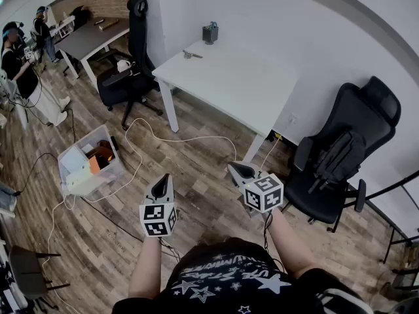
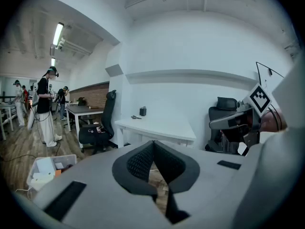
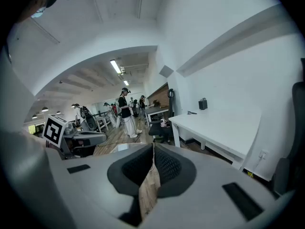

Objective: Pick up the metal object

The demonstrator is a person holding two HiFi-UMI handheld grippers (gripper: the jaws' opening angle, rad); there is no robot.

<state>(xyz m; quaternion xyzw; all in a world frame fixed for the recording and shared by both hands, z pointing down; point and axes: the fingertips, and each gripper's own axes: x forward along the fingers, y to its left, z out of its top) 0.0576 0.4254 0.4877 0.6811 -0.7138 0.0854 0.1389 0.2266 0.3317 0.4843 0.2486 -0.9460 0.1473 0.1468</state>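
The grey left gripper (image 1: 163, 178) and right gripper (image 1: 232, 167) bear black-and-white square markers — ahead of them a white table (image 1: 242, 77) on a brown wood-plank floor (image 1: 196, 175), to their right a black office chair (image 1: 347, 142).

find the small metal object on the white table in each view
Head view: metal object upper centre, on the white table.
Left gripper view: left of centre.
Right gripper view: right of centre.
Shared landmark: dark container beside it.
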